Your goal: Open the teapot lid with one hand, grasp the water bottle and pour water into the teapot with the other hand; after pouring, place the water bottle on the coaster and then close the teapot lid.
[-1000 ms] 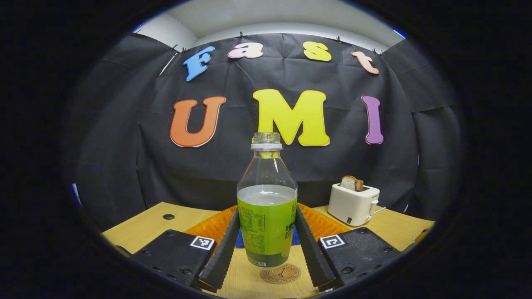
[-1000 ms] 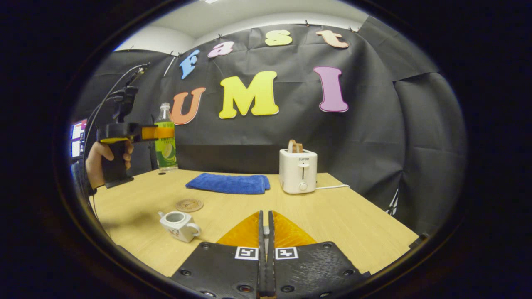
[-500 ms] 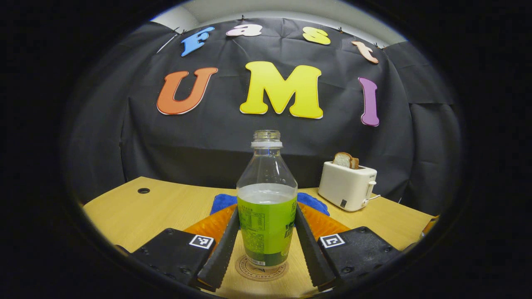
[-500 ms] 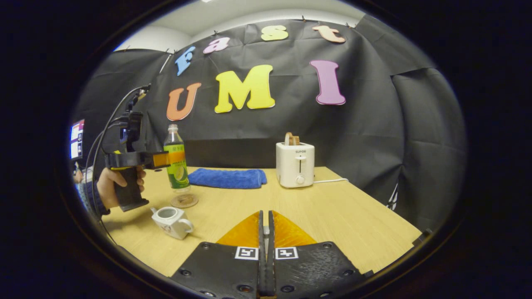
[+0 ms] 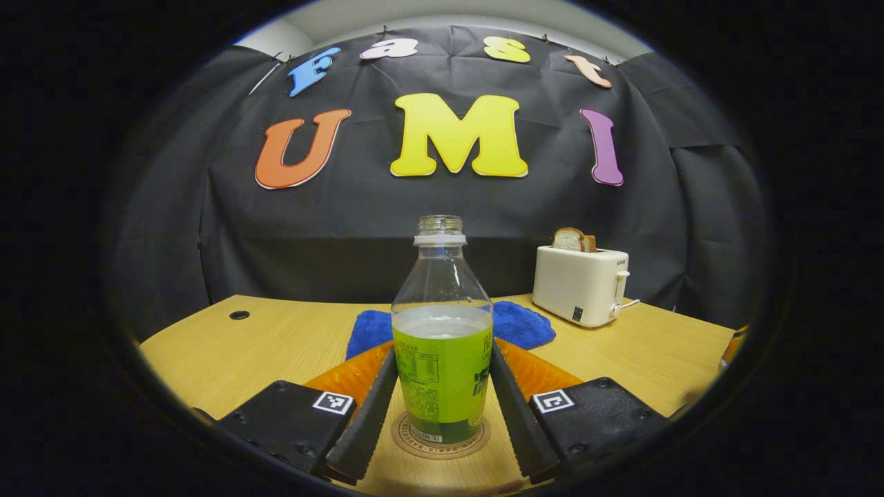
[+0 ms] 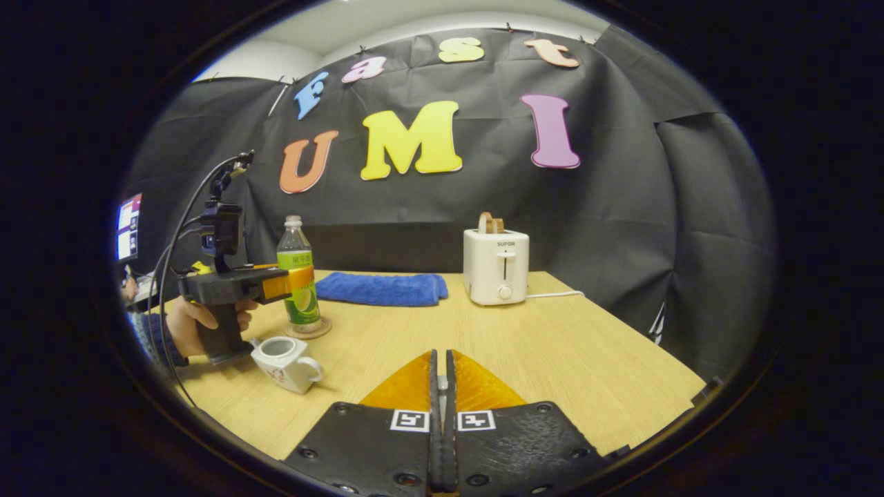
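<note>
An uncapped water bottle [image 5: 442,359] with a green label stands upright on the round coaster [image 5: 407,445], and my left gripper [image 5: 442,352] is shut on its body, one finger on each side. The right gripper view has the bottle [image 6: 298,290], the coaster [image 6: 307,333] and the left gripper [image 6: 290,281] at the table's left, held by a hand [image 6: 183,324]. The white teapot [image 6: 283,362] sits in front of them with no lid on it. My right gripper [image 6: 442,355] hovers over the table's near edge, fingers almost together with a pale sliver of the lid between them.
A white toaster [image 6: 496,275] with bread in it stands at the back of the wooden table [image 6: 552,345], its cord trailing right. A folded blue towel [image 6: 383,288] lies to its left, behind the bottle. A screen glows at the far left.
The left gripper has brought the bottle down from the air and set it on the coaster beside the teapot. The right gripper has hardly moved and stays shut.
</note>
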`<act>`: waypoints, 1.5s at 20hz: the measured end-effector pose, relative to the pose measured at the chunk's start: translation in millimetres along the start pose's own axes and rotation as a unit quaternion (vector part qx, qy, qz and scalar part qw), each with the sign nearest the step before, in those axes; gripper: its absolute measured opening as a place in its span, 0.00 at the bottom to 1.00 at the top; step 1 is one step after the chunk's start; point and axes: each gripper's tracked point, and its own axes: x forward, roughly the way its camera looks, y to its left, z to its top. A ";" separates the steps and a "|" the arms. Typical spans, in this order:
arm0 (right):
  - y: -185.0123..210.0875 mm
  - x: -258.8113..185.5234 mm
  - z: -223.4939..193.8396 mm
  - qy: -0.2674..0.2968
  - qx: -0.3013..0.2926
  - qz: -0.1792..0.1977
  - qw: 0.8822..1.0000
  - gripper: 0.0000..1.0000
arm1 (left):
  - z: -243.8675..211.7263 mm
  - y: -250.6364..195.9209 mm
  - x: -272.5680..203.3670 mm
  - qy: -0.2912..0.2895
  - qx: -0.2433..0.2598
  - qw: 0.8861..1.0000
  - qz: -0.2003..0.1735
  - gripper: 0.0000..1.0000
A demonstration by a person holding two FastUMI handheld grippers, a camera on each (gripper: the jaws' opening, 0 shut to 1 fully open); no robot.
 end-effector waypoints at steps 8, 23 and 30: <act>14.8 -3.3 1.7 0.002 -0.015 0.006 1.000 0.00 | 27.3 -1.7 -15.5 -0.037 -0.003 0.999 -0.003 0.94; 143.3 -22.1 72.3 -0.050 0.010 0.150 0.987 0.00 | 38.8 60.0 -179.0 -0.064 -0.035 0.994 0.086 0.94; 169.2 8.4 57.5 -0.046 0.036 0.158 0.986 0.00 | -1.4 117.7 -247.2 -0.055 -0.054 0.987 0.144 0.94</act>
